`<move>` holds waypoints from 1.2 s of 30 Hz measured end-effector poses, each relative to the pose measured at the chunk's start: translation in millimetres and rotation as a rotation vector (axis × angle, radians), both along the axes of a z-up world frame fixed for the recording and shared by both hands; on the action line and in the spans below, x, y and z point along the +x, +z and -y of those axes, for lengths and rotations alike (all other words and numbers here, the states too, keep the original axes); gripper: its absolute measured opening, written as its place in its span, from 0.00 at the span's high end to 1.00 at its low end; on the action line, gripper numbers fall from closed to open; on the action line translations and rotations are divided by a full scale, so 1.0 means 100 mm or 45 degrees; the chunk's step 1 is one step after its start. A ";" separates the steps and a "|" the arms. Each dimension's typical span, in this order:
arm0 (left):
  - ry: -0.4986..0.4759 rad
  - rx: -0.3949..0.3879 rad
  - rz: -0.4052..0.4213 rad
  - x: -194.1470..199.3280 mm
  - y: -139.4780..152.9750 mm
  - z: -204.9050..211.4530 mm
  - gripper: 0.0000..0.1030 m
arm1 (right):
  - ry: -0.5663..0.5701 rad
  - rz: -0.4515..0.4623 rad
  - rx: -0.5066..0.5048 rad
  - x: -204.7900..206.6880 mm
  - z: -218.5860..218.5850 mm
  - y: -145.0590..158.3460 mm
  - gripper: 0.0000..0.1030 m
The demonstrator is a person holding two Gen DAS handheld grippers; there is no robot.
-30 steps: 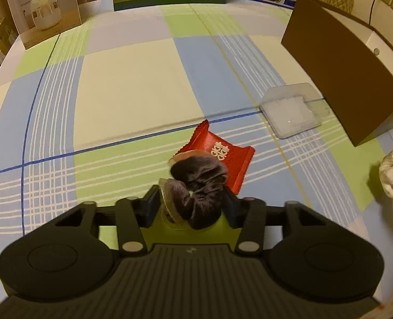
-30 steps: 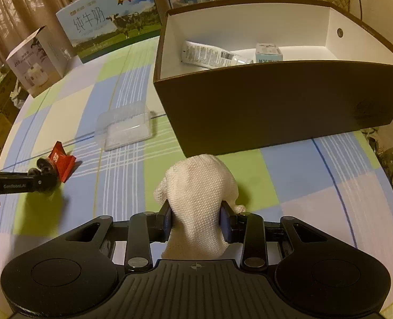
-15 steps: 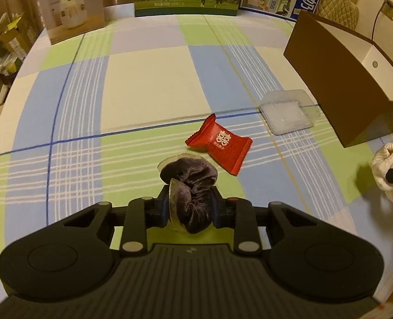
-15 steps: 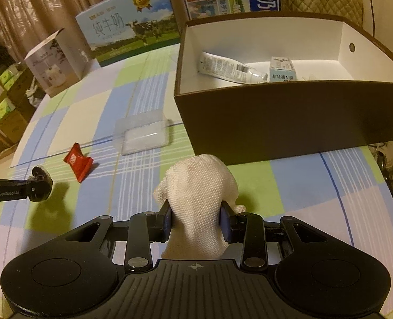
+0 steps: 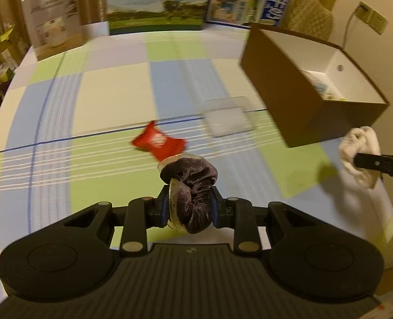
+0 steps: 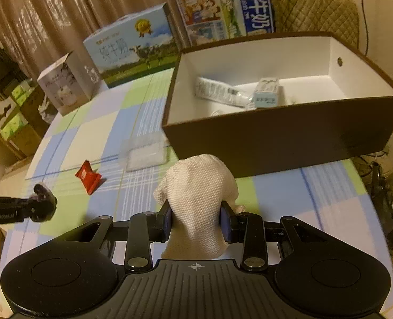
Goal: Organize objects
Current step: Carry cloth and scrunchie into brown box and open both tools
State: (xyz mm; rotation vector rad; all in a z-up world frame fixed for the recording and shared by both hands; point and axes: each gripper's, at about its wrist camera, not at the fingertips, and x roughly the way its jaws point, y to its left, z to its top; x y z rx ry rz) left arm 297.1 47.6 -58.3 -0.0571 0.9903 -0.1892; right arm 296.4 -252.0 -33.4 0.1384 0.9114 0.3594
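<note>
Left wrist view is showing the left gripper [image 5: 188,207] pinching a dark purple velvet scrunchie [image 5: 192,186] with a gauzy trim between its pads, raised clear of the checked tablecloth [image 5: 111,101], probably so it can be carried over the wall of the brown cardboard box with a white inside [image 5: 297,106] standing far right. A red crinkled snack packet [image 5: 157,143] and a clear flat plastic case [image 5: 228,119] are lying on the cloth beyond it, apparently waiting their turn.

Right wrist view is showing the right gripper [image 6: 196,223] squeezing a bunched white knitted cloth [image 6: 196,196] between its pads, also held off the table and facing the near wall of the box, which suggests it is heading the same way. Inside the box a white tube [image 6: 217,91] and a small pale blue carton [image 6: 266,93] are already lying on the floor.

Motion blur is smearing the packet and the plastic case in the left view, so the print on them is unreadable. The near wall is hiding part of the box floor. The cloth's lower end is disappearing behind the gripper body, and the person is showing only as a sliver of hand at the left edge.
</note>
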 end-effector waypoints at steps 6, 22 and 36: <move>-0.087 -0.036 0.041 -0.01 0.22 0.48 0.76 | -0.022 0.045 0.030 0.02 0.35 0.20 0.68; -0.217 -0.046 0.190 0.56 0.72 1.73 0.76 | -0.069 0.236 0.003 0.56 1.34 0.78 0.68; -0.182 0.033 0.195 1.34 0.68 2.41 0.76 | 0.020 0.205 -0.072 1.64 1.65 0.57 0.67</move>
